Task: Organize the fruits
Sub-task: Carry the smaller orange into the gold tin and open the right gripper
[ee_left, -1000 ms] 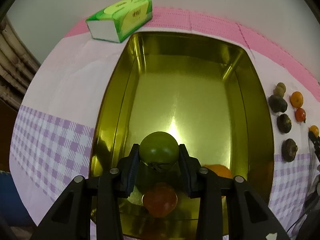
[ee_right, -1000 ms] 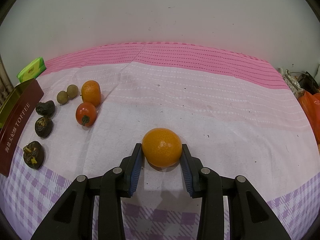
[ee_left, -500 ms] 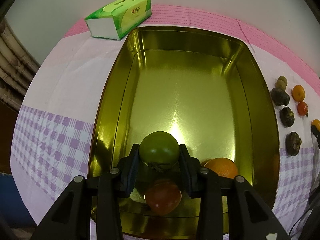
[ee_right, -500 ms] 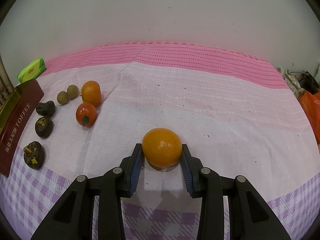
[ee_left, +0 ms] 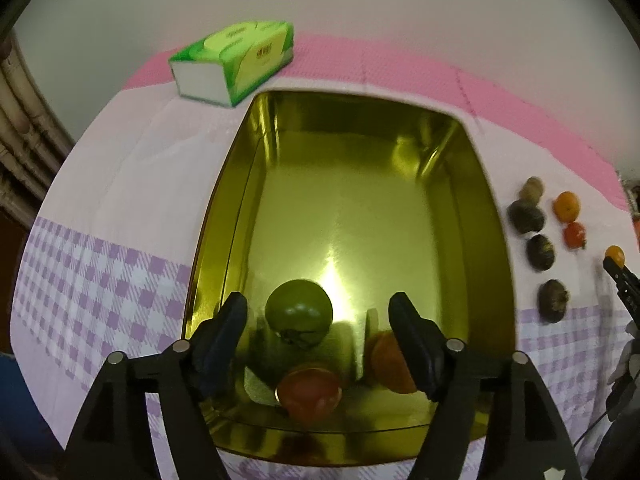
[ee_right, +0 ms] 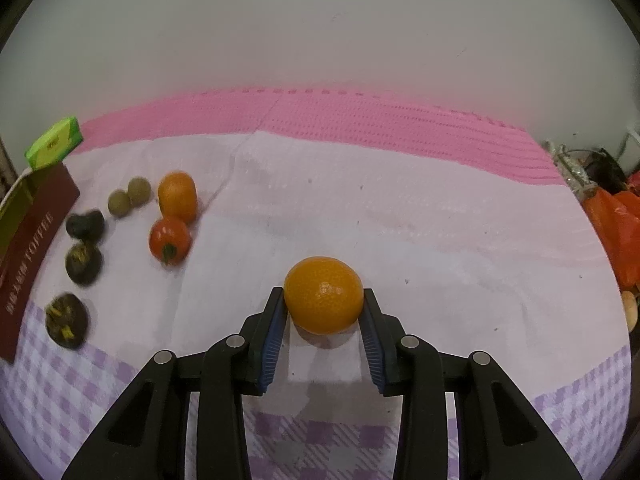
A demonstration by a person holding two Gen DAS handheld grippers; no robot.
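**A:** What does the left wrist view show?

**B:** At the bottom of the frame, the left gripper has just been opening. Its jaws stand apart, with a green tomato between them, clear of both pads. The tomato is inside a gold tin that fills the middle of the frame. A red tomato lies below it in the picture, and an orange fruit sits lower right, partly behind the right finger.

**A:** And outside the tin?

**B:** A green tissue pack lies at upper left on a pink and lilac checked tablecloth. At the right edge is a cluster of small fruits.

**A:** What does the right wrist view add?

**B:** The right gripper, at lower centre, is clamped on a mandarin, both blue pads pressing its sides. The mandarin looks to rest on the cloth. The cluster is plainer here, at middle left: another mandarin, a small red tomato, two round tan fruits and three dark wrinkled fruits.

**A:** Is the tin visible?

**B:** Only its dark red outer wall at the left edge, with lettering too blurred to read fully. Its contents show only in the left view.
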